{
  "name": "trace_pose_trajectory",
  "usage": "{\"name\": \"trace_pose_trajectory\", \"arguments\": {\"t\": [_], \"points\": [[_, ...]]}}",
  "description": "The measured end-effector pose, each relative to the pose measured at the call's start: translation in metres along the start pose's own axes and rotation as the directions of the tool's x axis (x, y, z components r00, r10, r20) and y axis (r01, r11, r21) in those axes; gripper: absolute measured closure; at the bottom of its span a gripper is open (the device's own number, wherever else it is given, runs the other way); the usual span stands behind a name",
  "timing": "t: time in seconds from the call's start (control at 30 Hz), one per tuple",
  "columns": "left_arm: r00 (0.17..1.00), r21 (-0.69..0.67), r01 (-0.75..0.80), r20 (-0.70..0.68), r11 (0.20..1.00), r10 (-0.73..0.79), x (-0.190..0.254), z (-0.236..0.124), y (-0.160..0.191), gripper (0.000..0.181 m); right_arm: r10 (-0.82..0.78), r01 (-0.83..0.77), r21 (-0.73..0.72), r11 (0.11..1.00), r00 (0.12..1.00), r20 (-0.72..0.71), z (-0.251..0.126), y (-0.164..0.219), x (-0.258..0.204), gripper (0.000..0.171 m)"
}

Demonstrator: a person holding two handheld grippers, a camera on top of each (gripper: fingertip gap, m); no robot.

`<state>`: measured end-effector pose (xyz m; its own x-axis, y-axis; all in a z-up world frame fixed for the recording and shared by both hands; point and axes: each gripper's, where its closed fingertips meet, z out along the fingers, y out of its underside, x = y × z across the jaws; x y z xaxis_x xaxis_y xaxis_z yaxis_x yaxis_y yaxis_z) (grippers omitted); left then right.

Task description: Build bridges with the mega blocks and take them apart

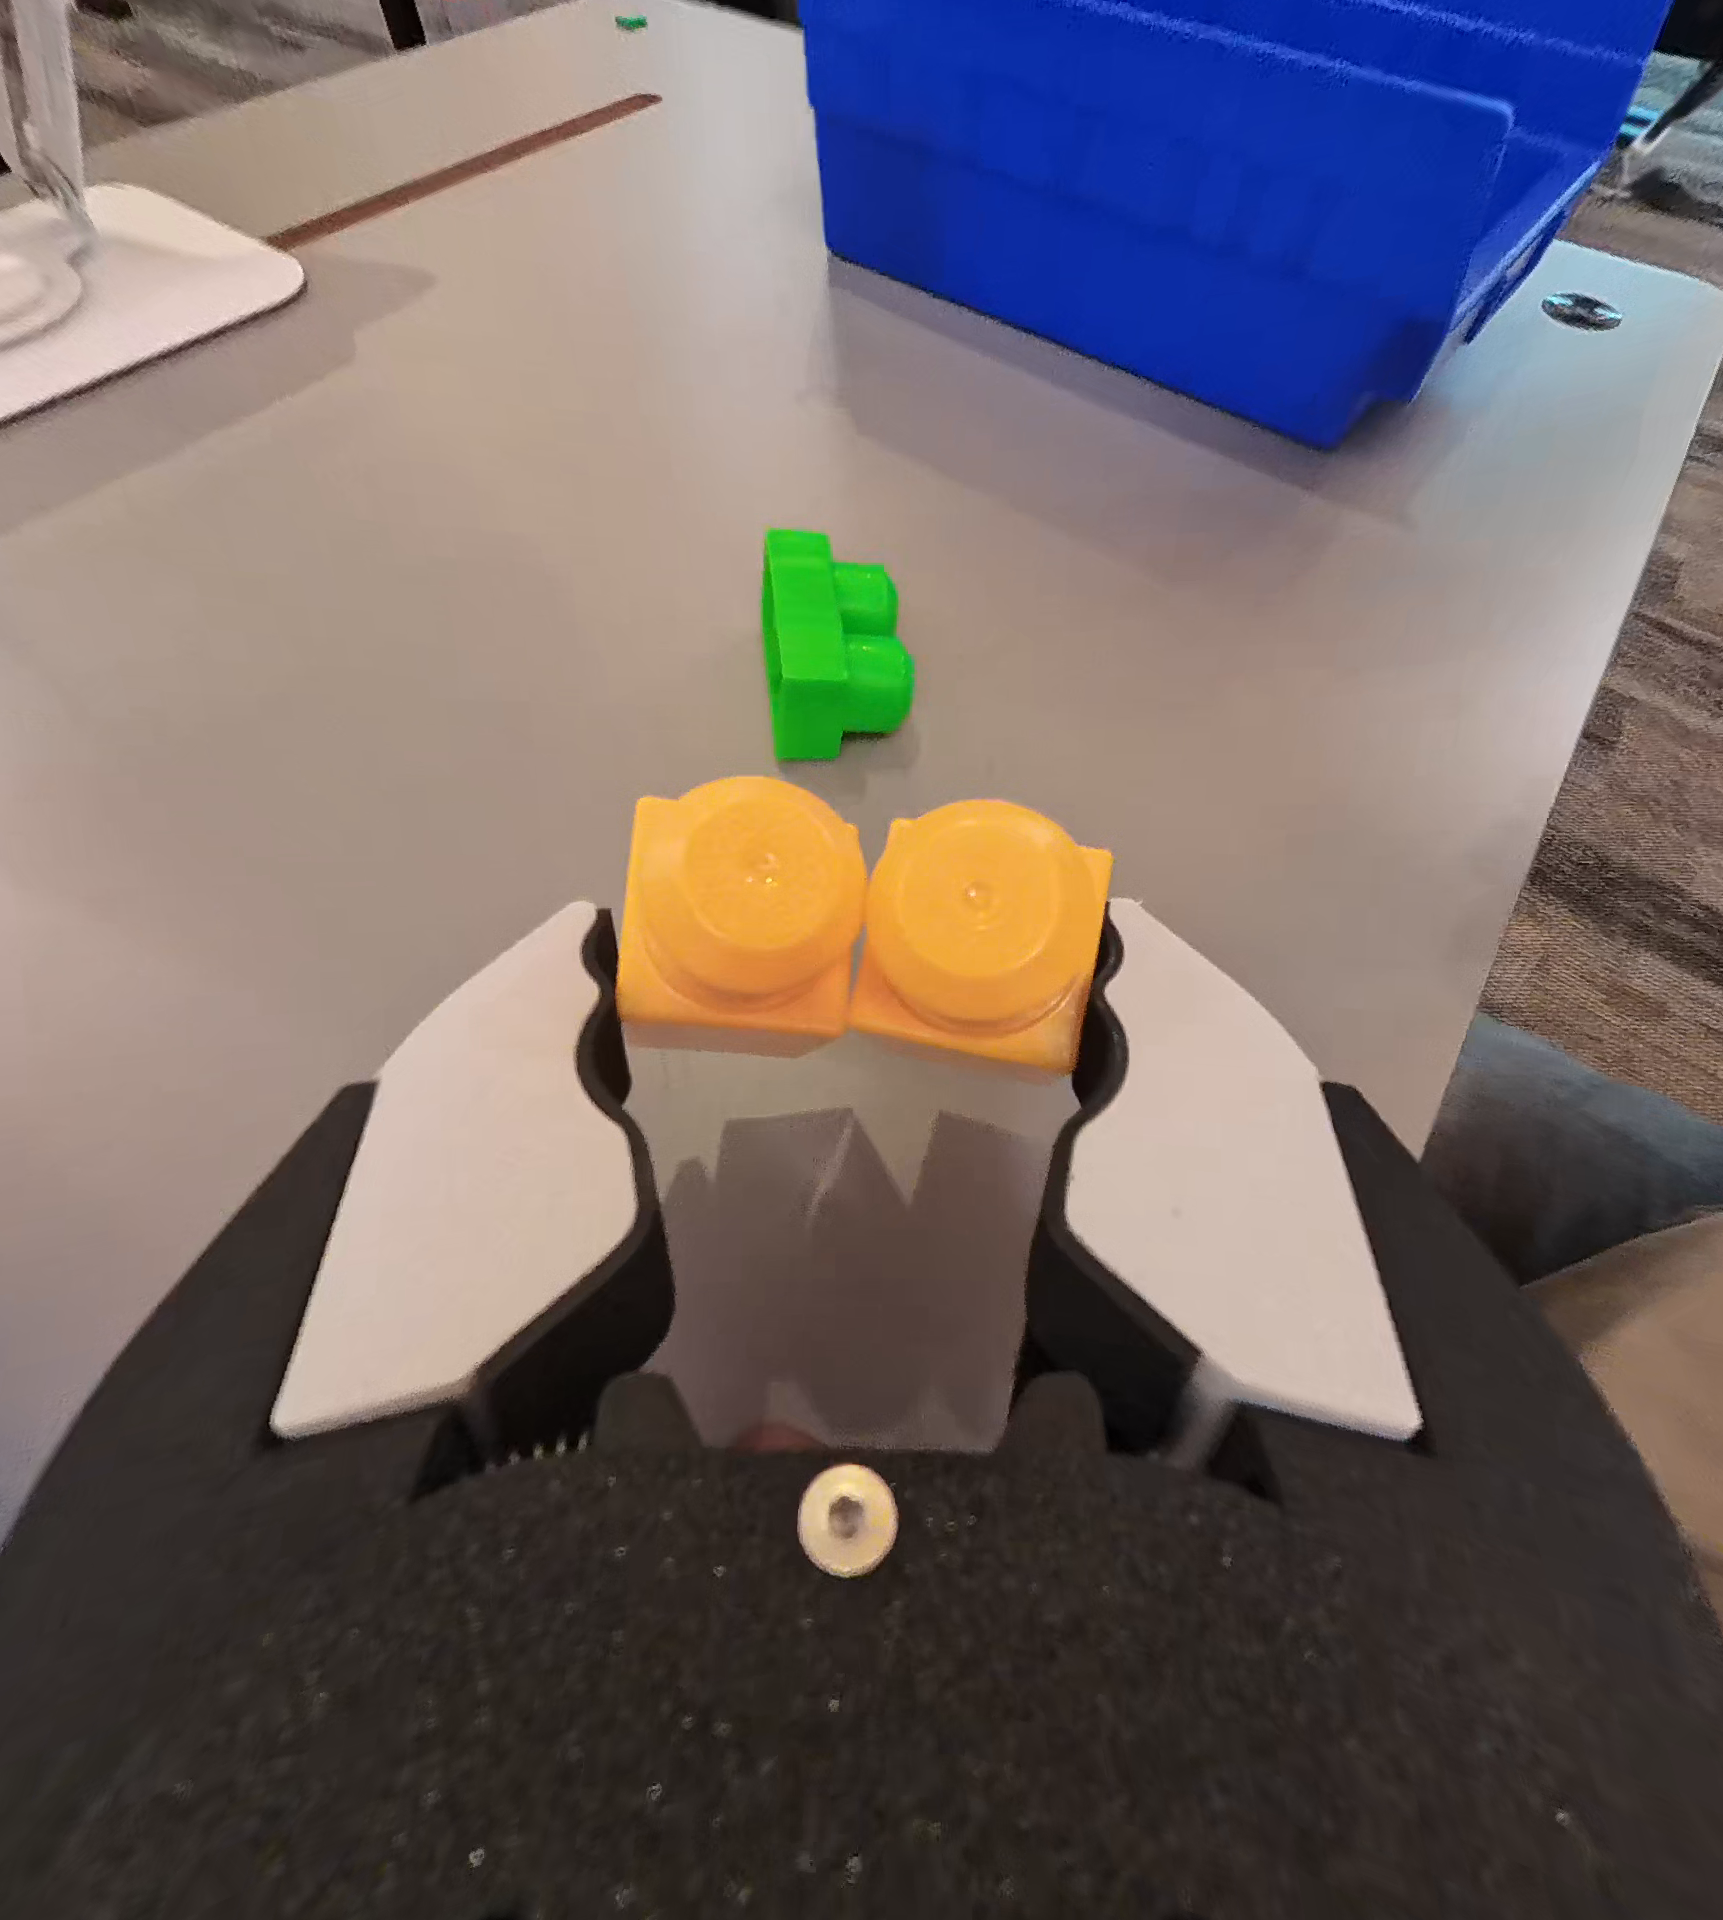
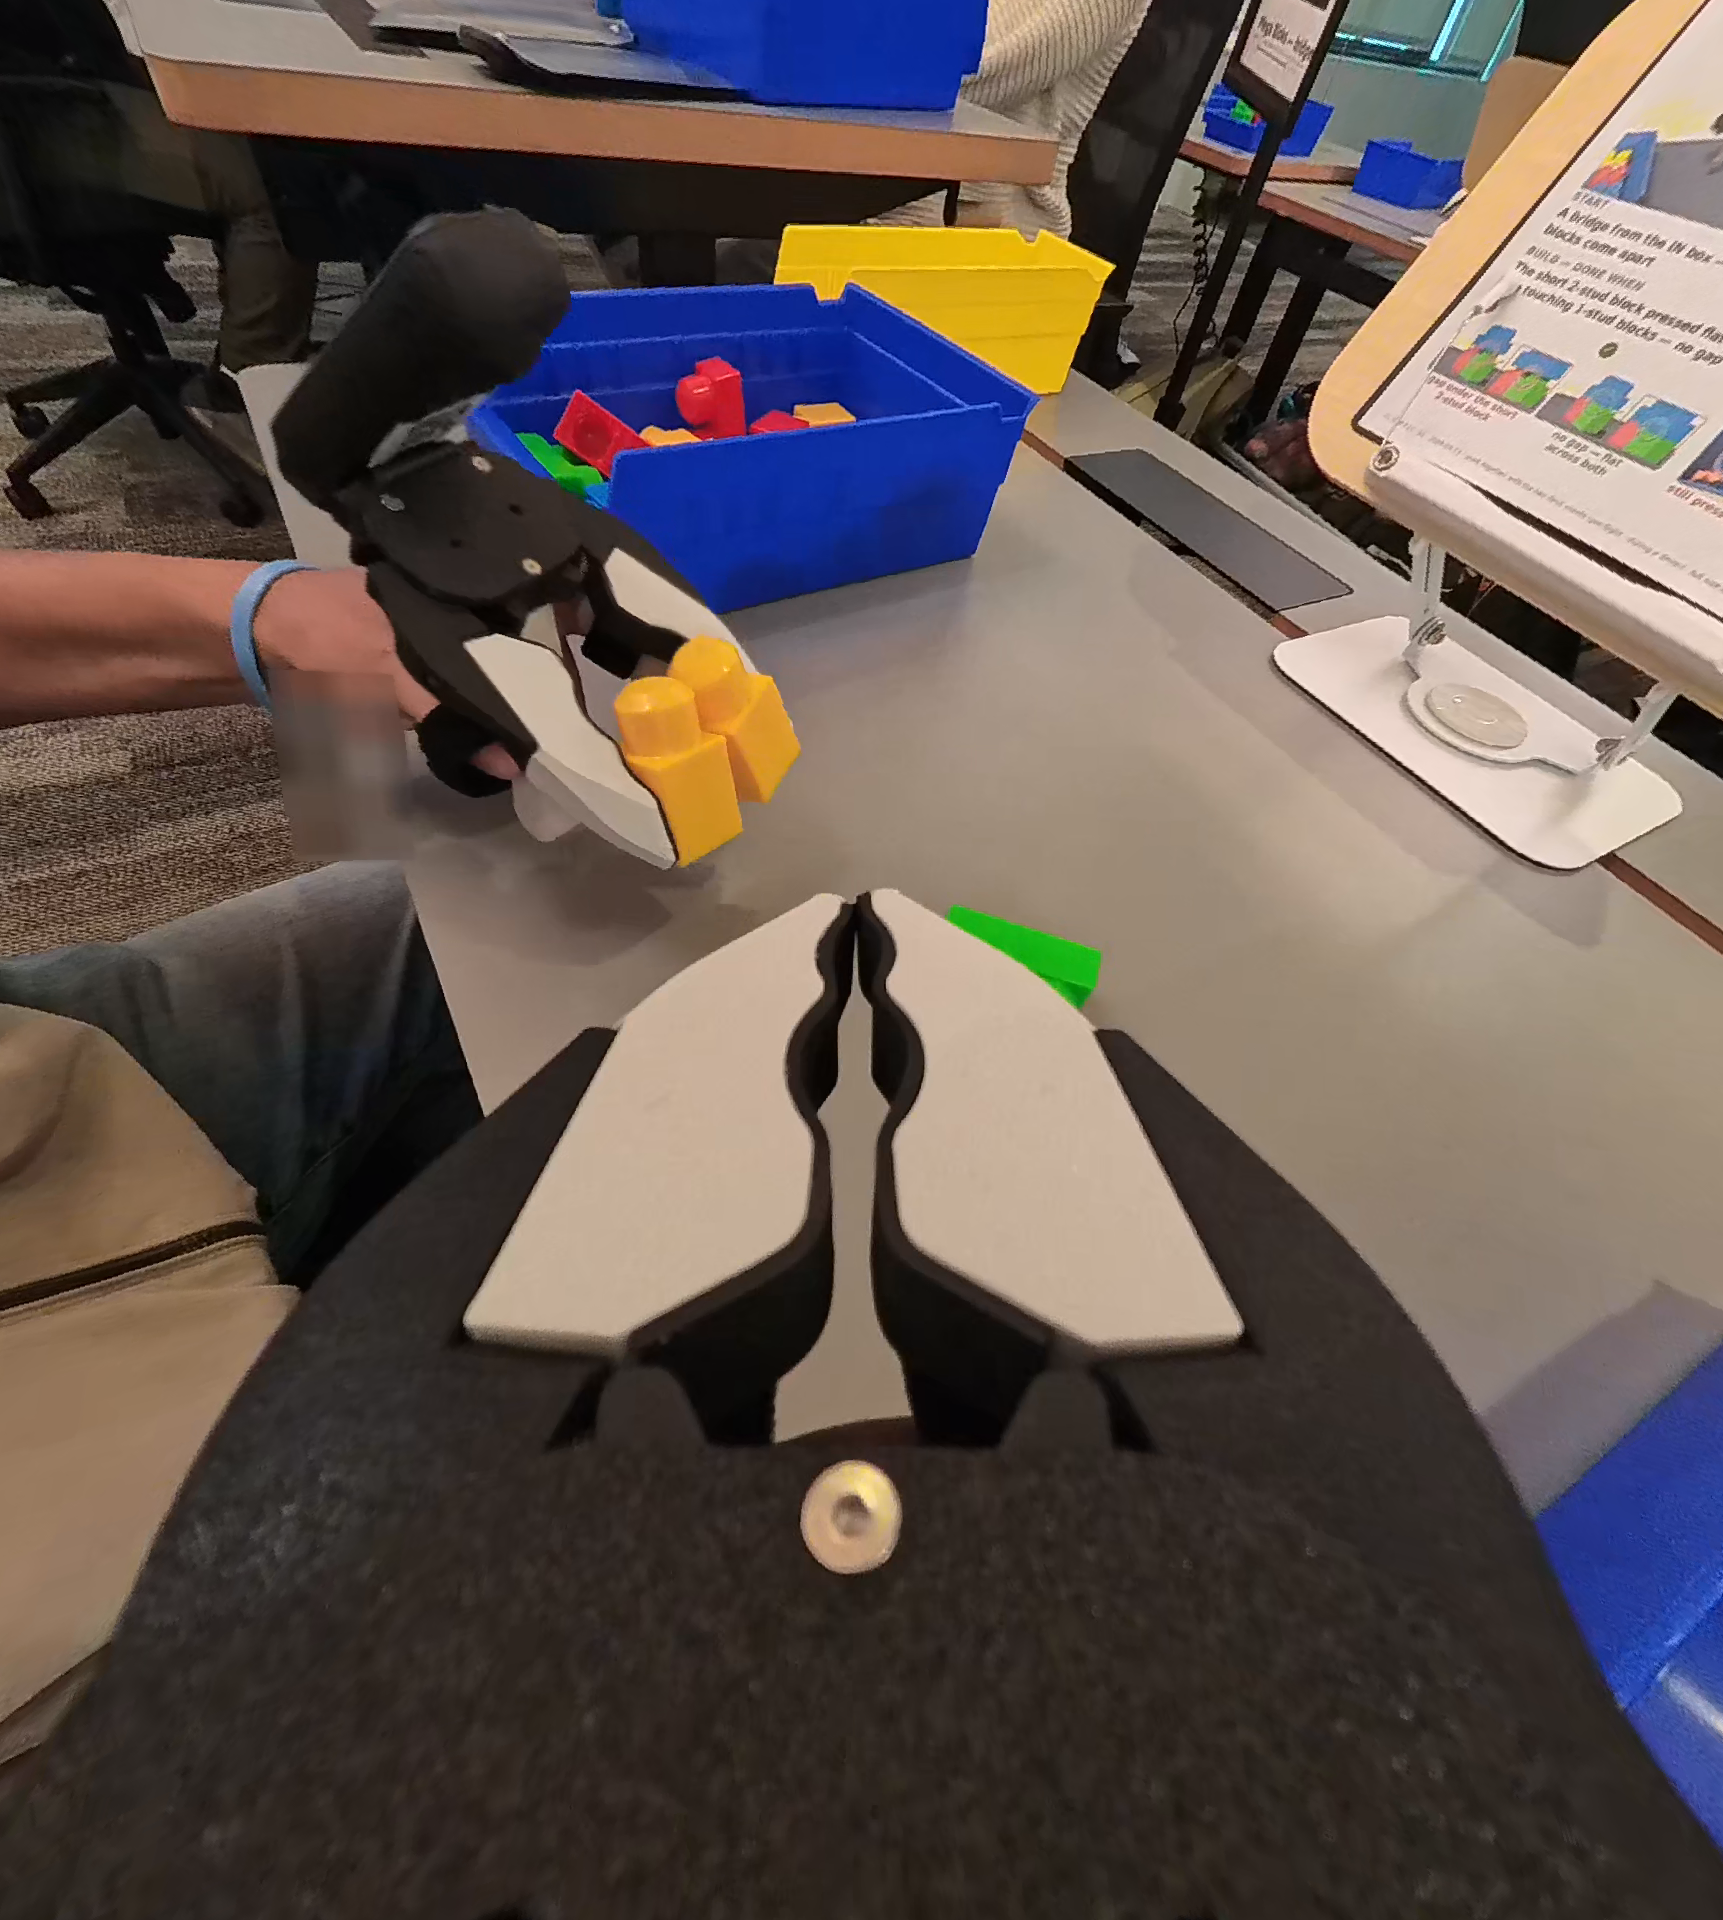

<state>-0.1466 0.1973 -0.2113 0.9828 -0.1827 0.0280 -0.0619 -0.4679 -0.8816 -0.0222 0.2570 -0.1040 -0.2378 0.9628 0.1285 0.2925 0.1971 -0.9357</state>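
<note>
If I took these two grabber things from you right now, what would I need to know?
Left gripper: jaws shut on two yellow one-stud blocks, held side by side above the table, studs facing away from the gripper.
Right gripper: jaws shut, holding nothing, just above the table.
Green two-stud block: lying on its side on the table, between the grippers.
Blue bin: holds more loose blocks.
Done: the three bridge pieces are out.
Left: stand the yellow pair down touching, then press the green block across their studs.
</note>
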Motion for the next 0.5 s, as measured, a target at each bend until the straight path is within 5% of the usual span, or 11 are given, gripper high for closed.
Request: {"name": "trace_pose_trajectory", "arguments": {"t": [0.33,0.5], "points": [[0.993,-0.167,0.09,0.084,0.982,-0.077,-0.017,0.014,0.021,0.096,0.07,-0.089,-0.132,0.987,0.988,-0.14,0.03,0.033,0.03,0.167],[0.992,-0.149,0.105,0.09,0.983,-0.092,-0.014,0.015,0.02,0.096,0.07,-0.139,-0.357,0.924,0.978,-0.199,0.077,0.085,0.037,0.11]]}}
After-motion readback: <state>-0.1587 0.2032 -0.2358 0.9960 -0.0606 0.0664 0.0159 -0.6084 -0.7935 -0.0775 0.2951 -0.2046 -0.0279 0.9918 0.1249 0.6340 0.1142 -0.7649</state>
